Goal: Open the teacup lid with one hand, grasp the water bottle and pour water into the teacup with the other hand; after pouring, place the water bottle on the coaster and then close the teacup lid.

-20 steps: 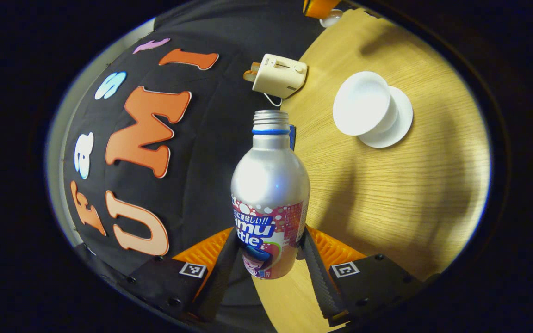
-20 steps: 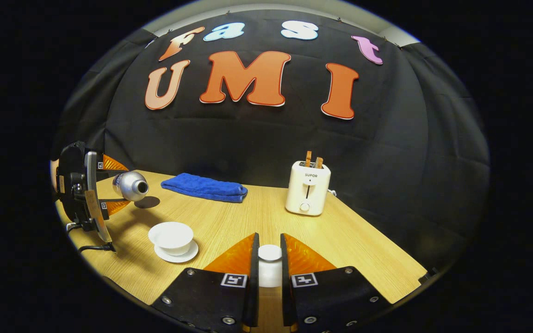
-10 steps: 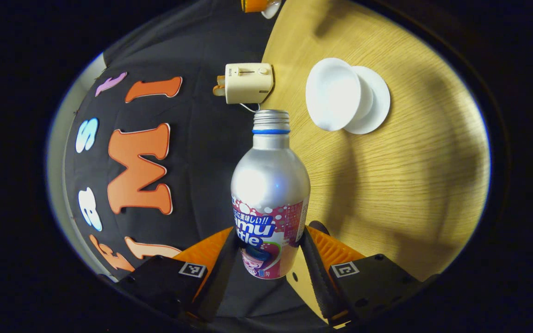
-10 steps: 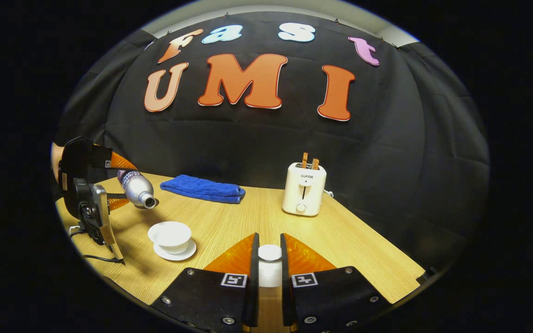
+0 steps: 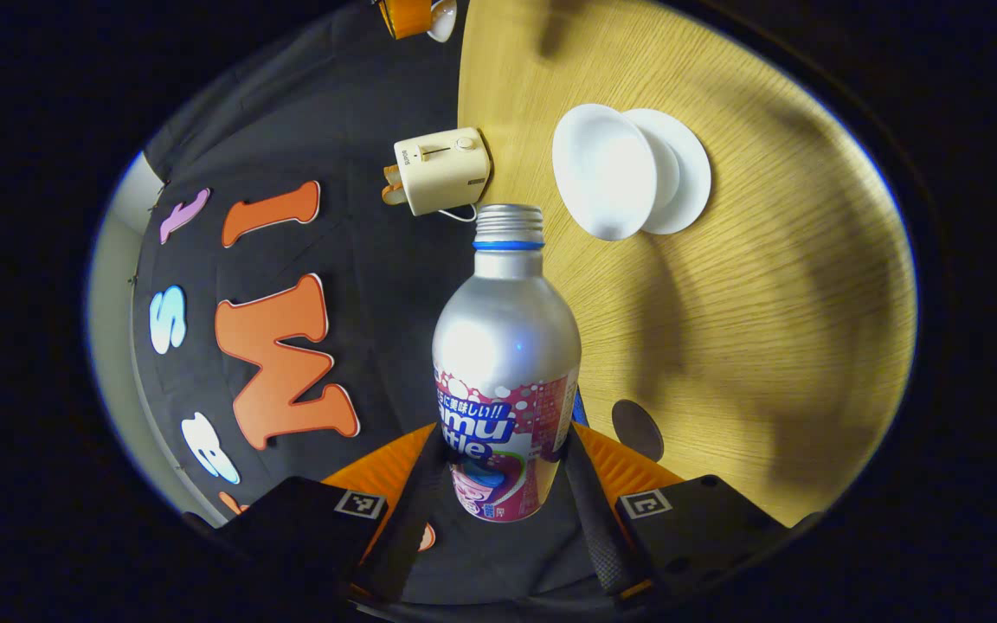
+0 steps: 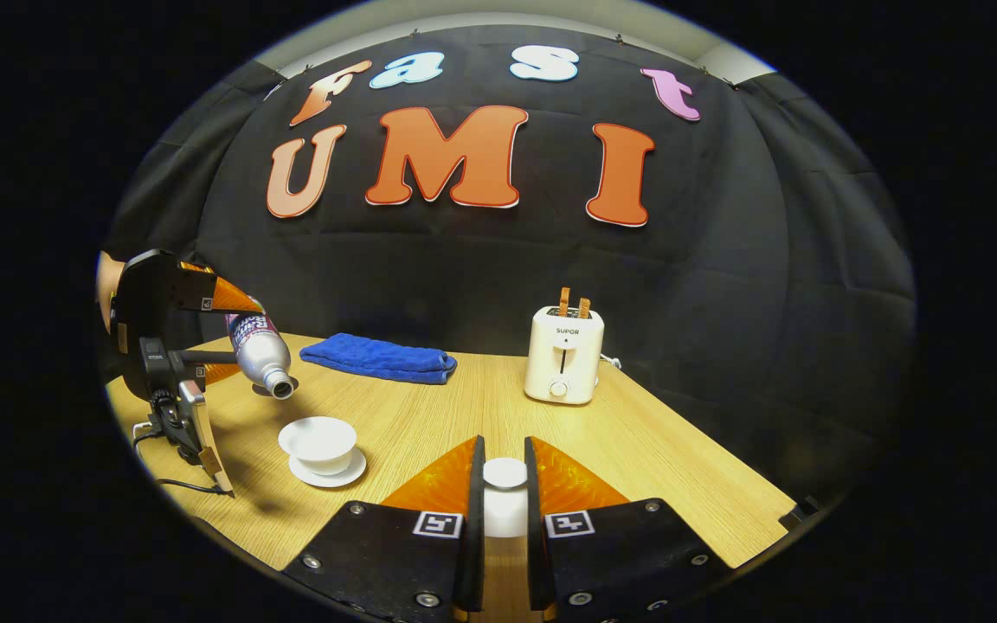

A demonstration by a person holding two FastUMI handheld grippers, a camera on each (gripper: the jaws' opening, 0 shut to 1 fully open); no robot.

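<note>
Behind the teacup (image 6: pixel 318 439) lay a blue towel (image 6: pixel 377 358); a toaster (image 6: pixel 562 356) stood well apart. My left hand-held gripper (image 5: pixel 505 472) clenched the water bottle (image 5: pixel 505 355), mouth tilted down toward the teacup; my right hand-held gripper (image 6: pixel 504 506) pinched the lid (image 6: pixel 504 496).

Booth dim, light from overhead. Wooden table (image 5: pixel 767 285) brightly lit, broad soft shadows across it in left gripper view. Glare spot on silver water bottle (image 5: pixel 505 346). Strong fisheye bending at edges, both views. Focus sharp throughout; teacup (image 6: pixel 320 439) casts small shadow in right gripper view.
</note>
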